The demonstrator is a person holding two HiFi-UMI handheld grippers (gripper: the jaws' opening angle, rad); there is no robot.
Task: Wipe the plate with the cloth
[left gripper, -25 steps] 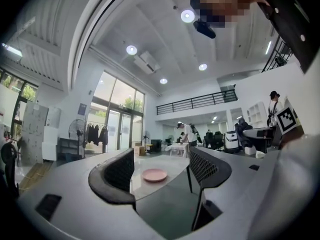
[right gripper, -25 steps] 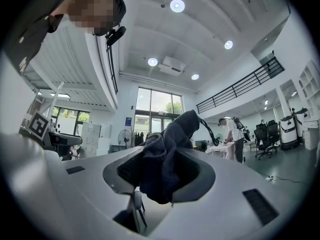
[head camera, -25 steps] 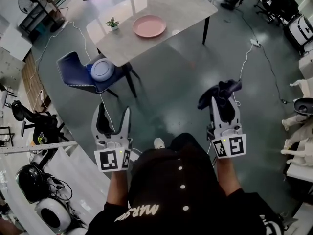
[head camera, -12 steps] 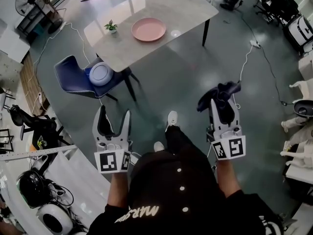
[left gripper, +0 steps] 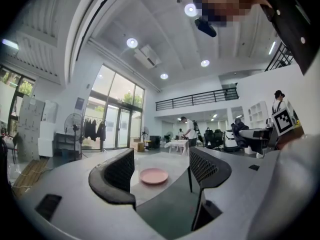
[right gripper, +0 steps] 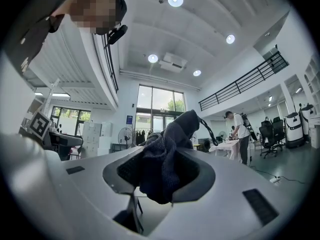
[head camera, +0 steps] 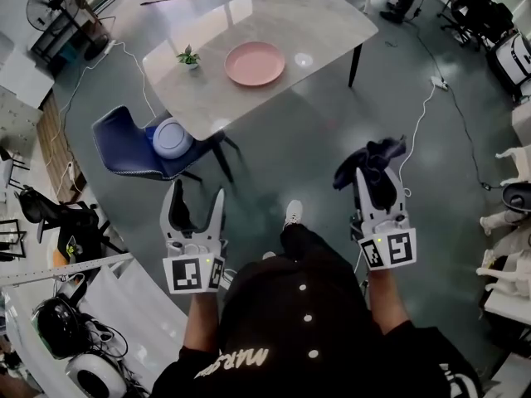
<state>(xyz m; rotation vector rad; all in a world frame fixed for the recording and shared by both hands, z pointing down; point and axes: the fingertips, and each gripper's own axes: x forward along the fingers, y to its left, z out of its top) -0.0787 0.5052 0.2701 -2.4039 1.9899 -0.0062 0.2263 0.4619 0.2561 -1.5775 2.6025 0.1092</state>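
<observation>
Right tool (head camera: 380, 177) — cloth (head camera: 369, 157) in grip — nearer plate (head camera: 255, 63)

The plate (head camera: 255, 63) is plain salmon pink and lies on a pale grey, faintly marbled table (head camera: 323, 15). The cloth (head camera: 372, 156) is dark navy with a knitted weave. The left gripper (head camera: 197, 191) and right gripper (head camera: 379, 179) are light grey, with black jaw pads and black-and-white square markers. The chair (head camera: 120, 143) is deep blue. The floor (head camera: 290, 148) is glossy grey-green.
</observation>
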